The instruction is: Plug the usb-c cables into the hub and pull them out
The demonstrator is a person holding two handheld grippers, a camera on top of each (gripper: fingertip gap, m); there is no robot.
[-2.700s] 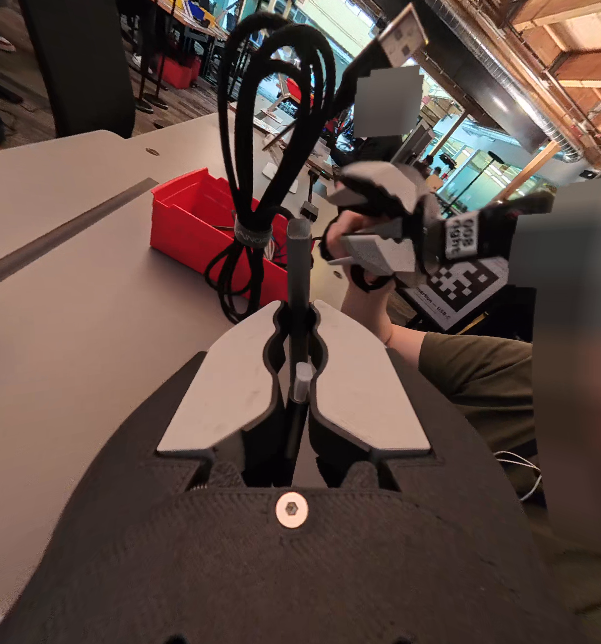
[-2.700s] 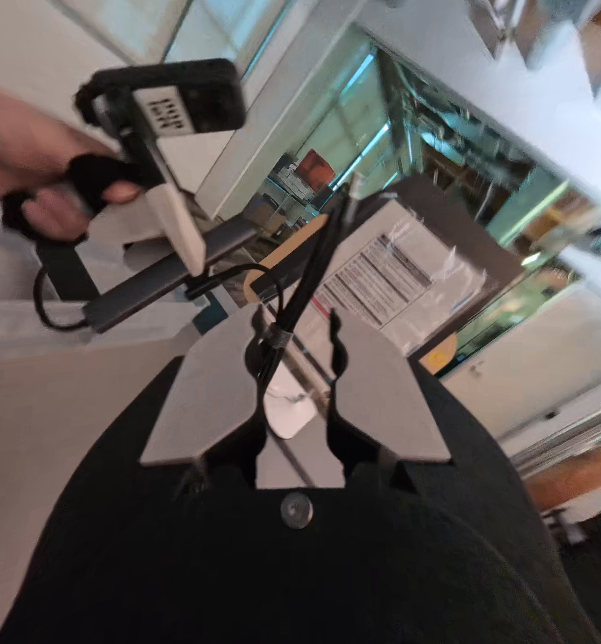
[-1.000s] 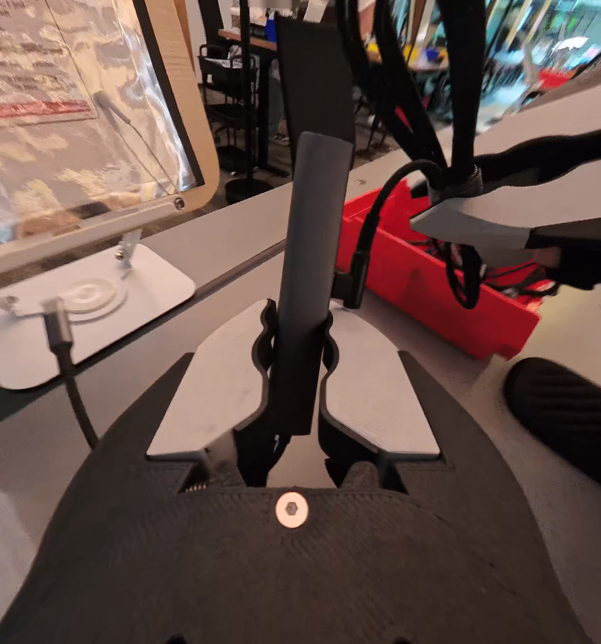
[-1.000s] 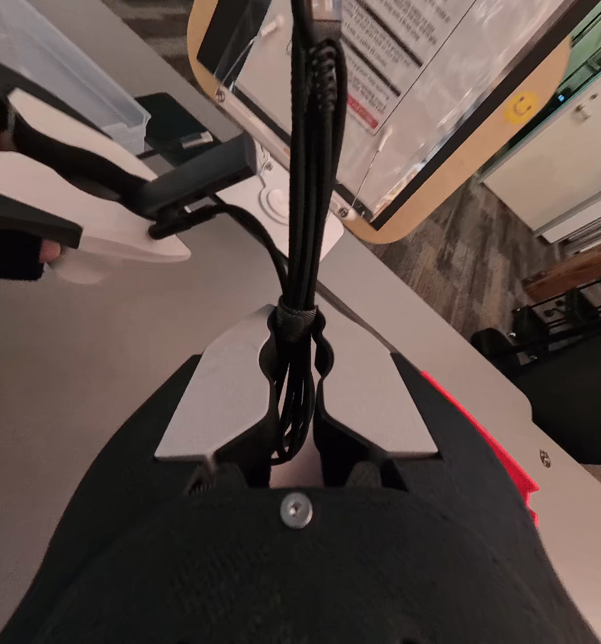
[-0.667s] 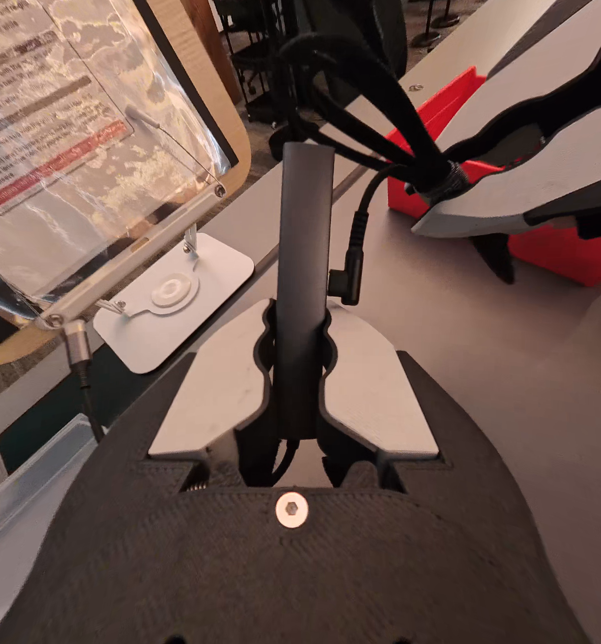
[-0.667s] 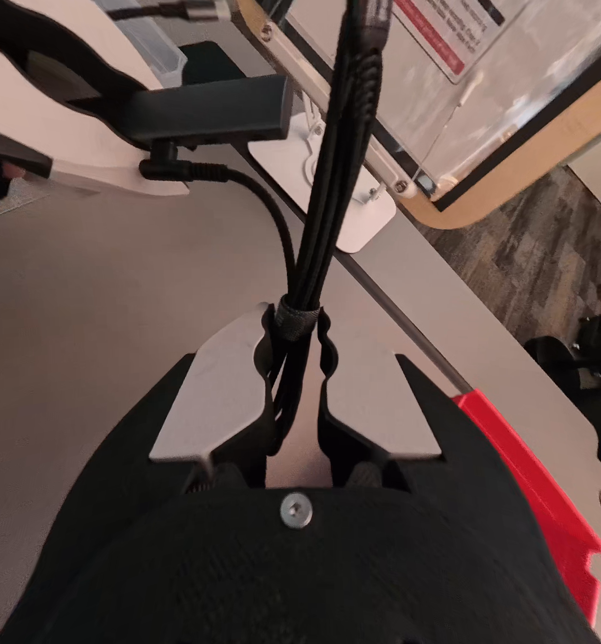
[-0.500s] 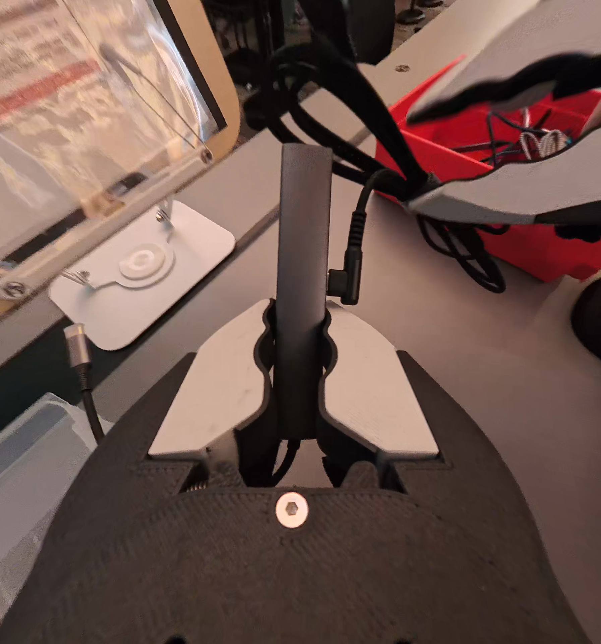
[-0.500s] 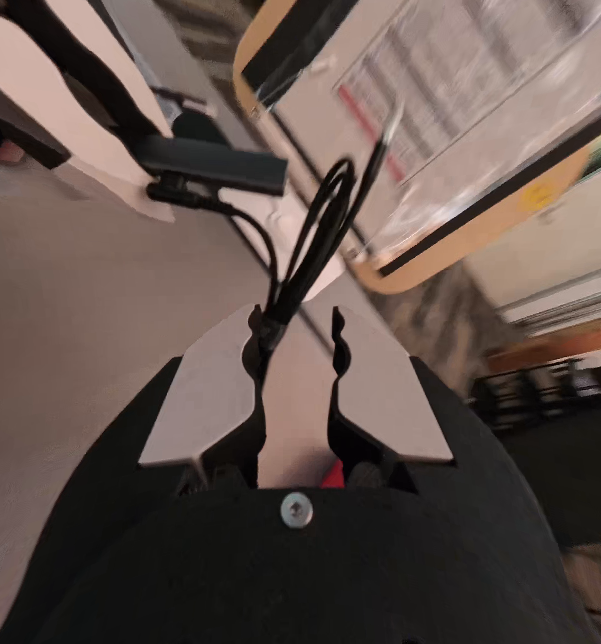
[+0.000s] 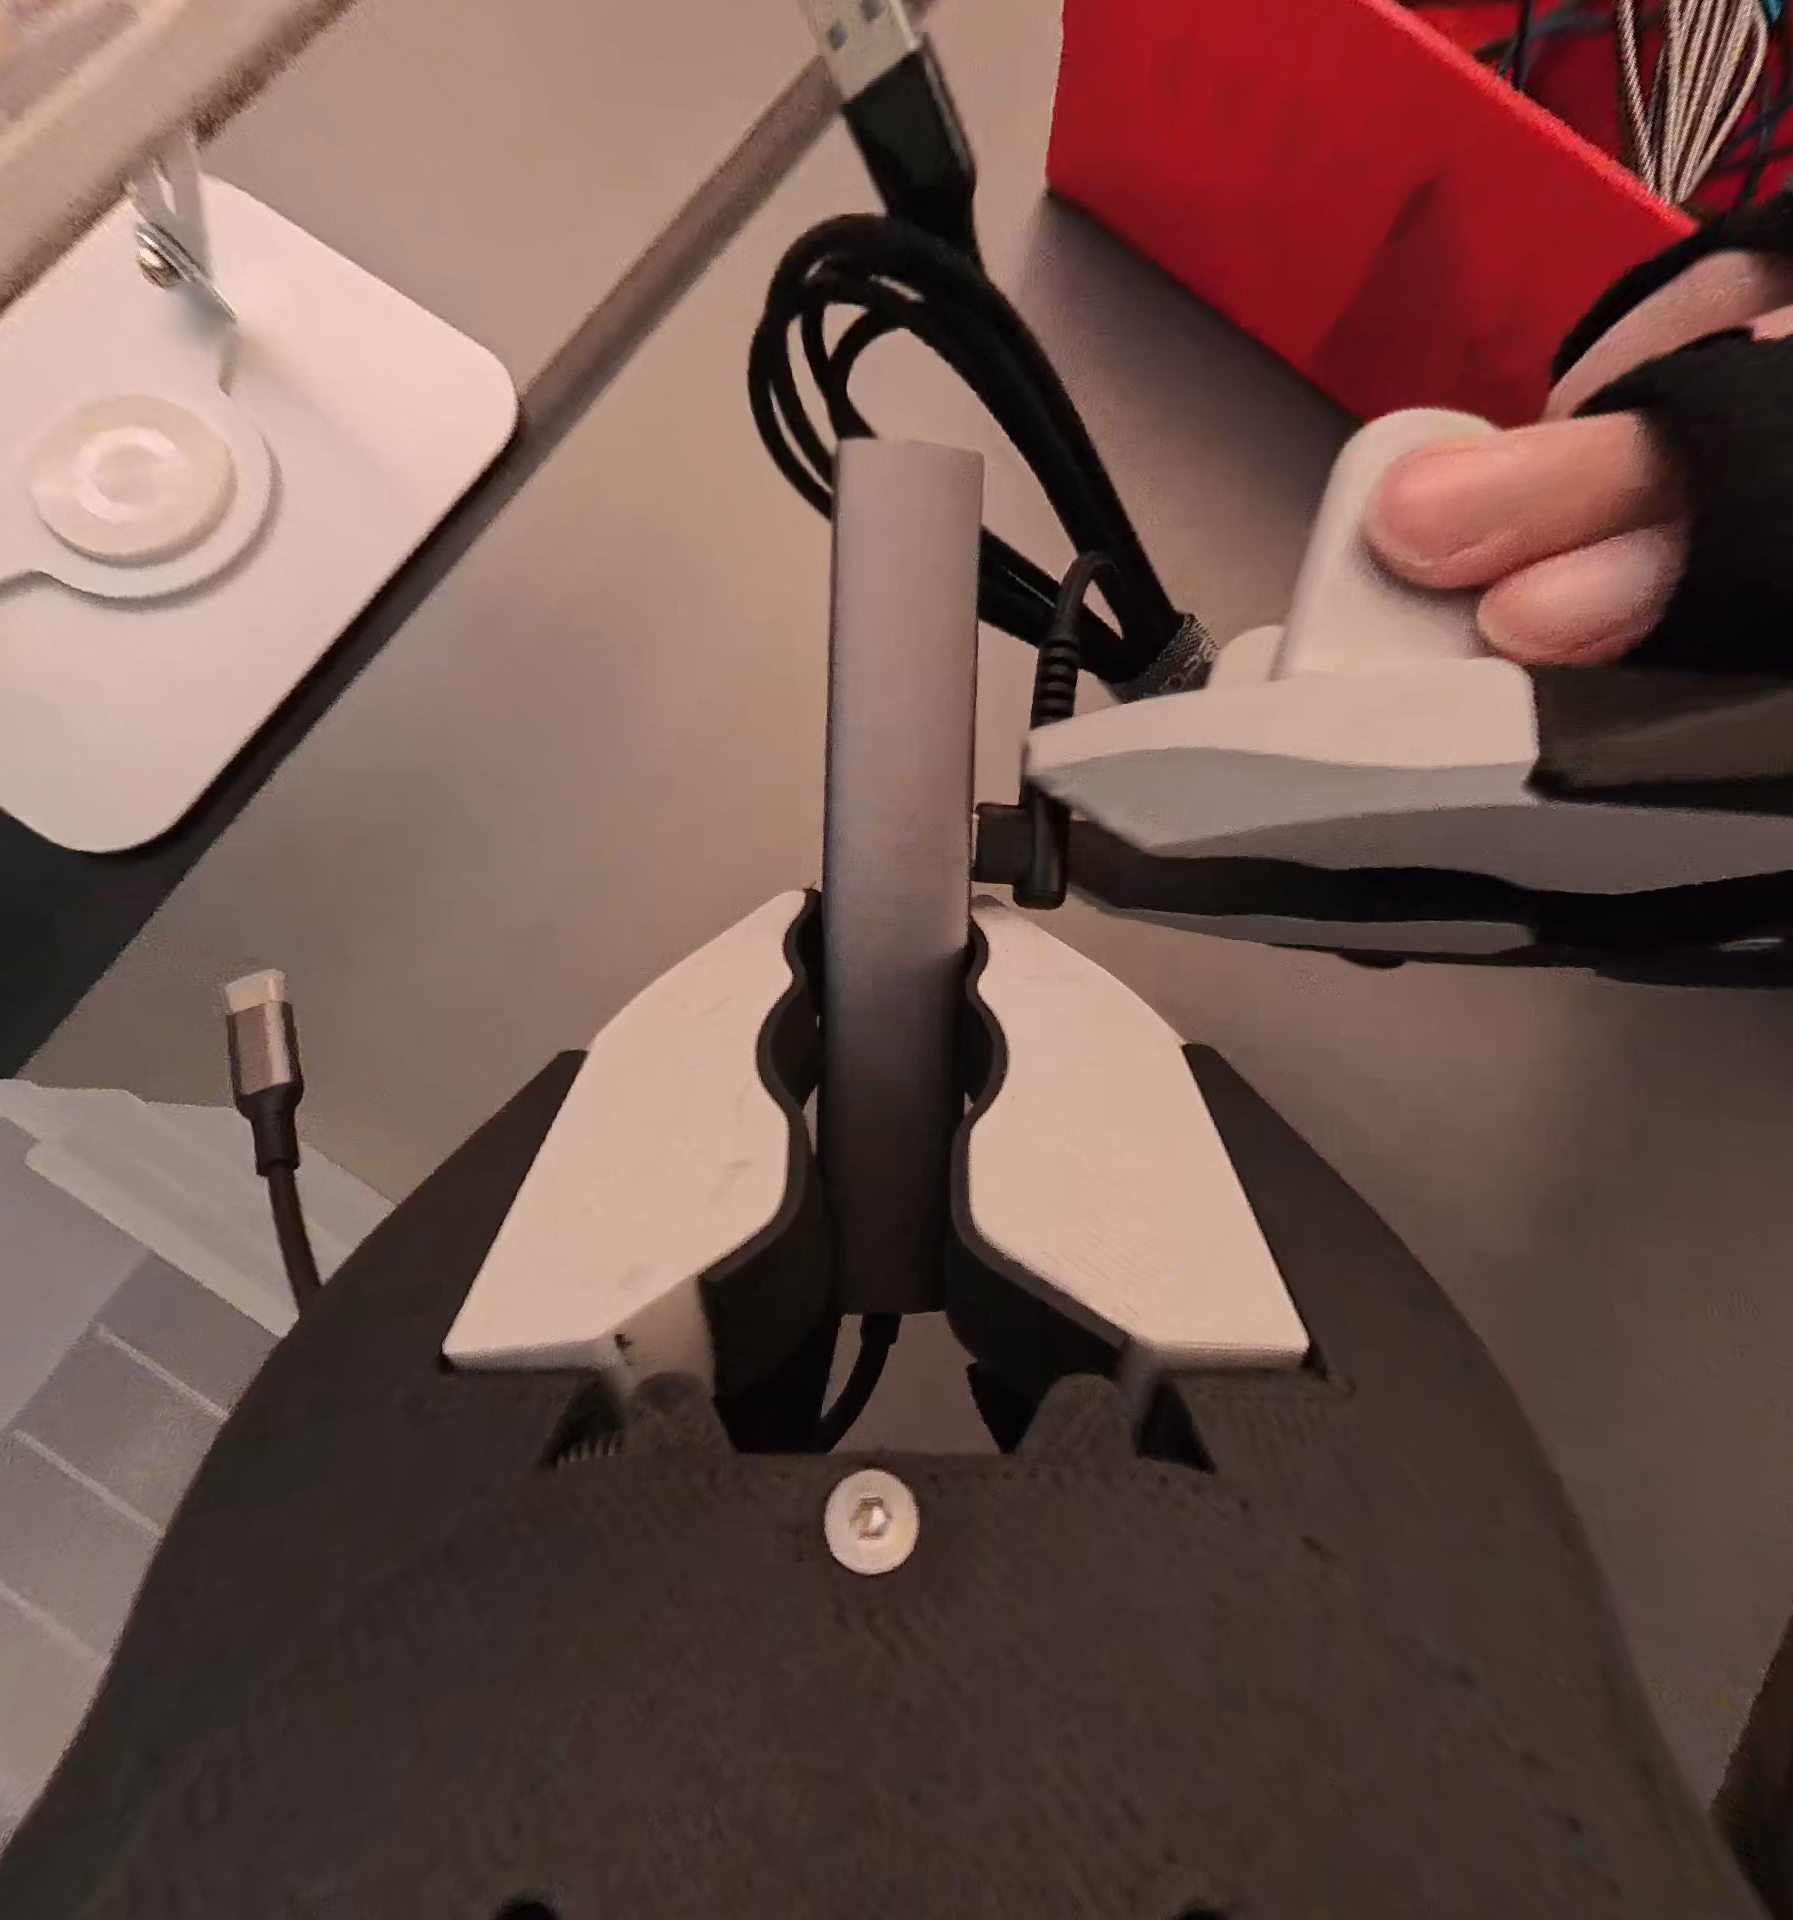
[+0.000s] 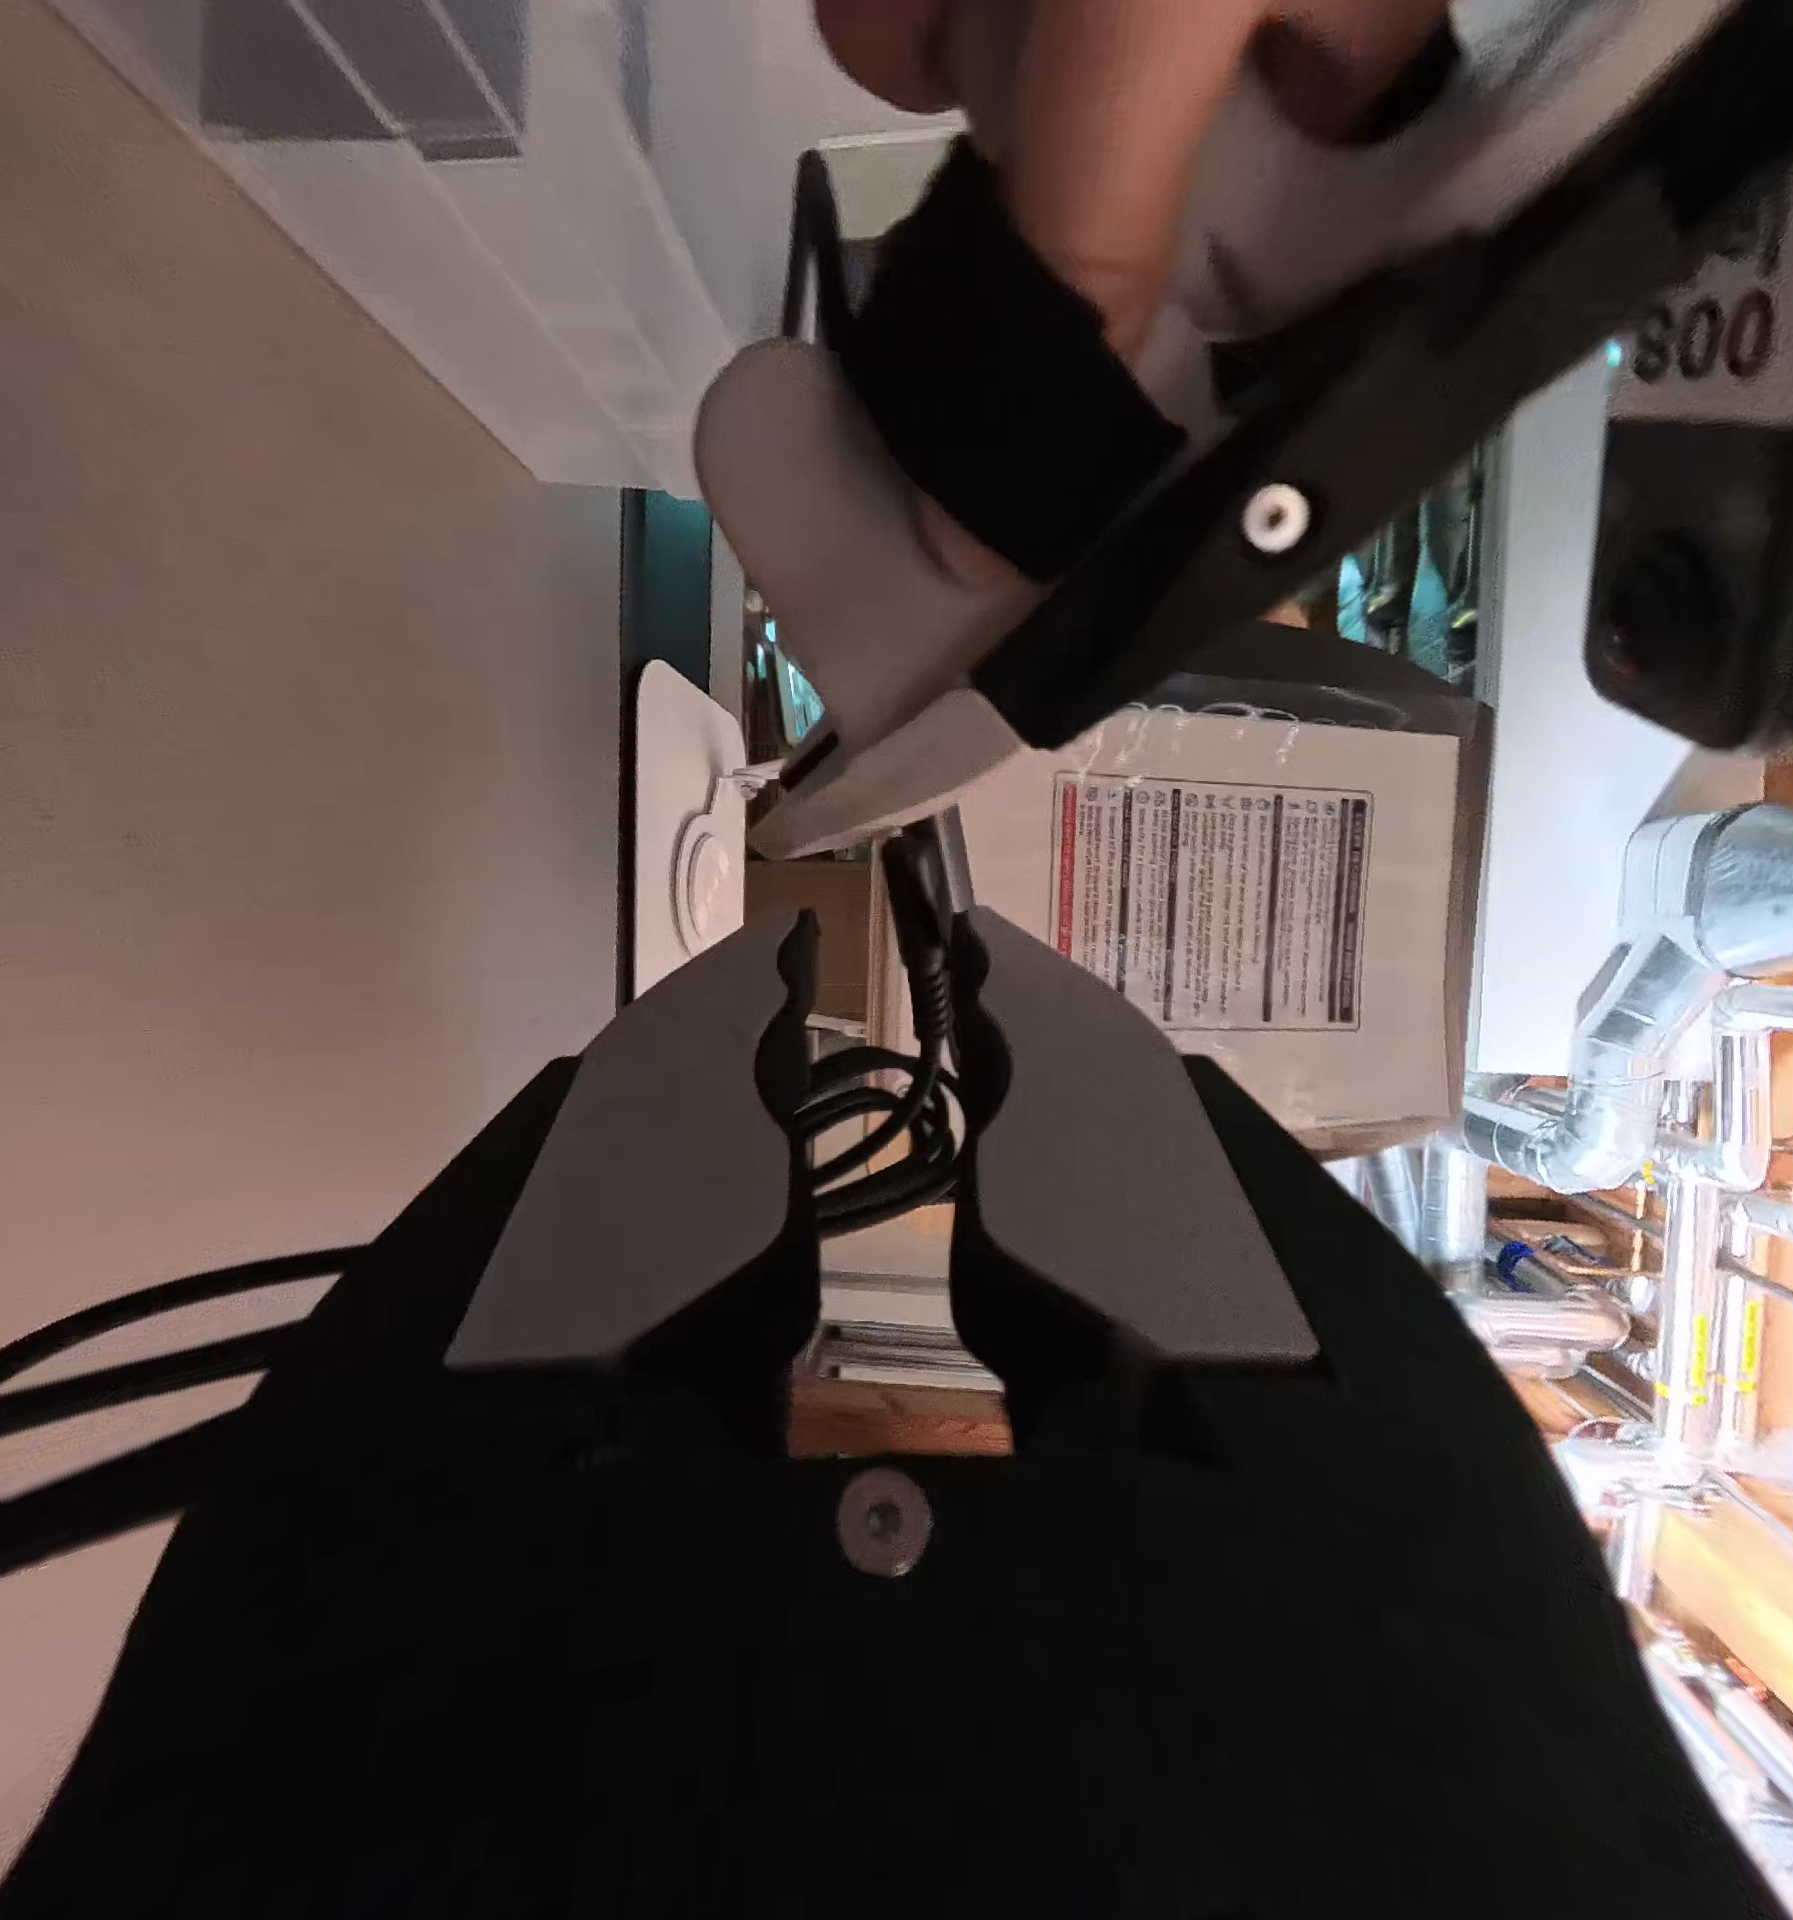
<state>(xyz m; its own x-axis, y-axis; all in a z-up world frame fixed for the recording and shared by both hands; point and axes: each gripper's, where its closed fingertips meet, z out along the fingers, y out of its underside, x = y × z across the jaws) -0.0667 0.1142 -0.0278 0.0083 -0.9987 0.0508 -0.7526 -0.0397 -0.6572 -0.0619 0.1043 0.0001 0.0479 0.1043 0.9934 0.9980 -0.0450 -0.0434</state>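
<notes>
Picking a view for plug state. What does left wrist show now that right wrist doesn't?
Only left wrist: the left gripper clamped on the grey hub, the angled plug seated in its side, the red bin and a loose silver plug.

Only right wrist: the right gripper open around the plug's strain relief, plus ceiling ducts.

Both: the black cable bundle, the white stand base, the table.
</notes>
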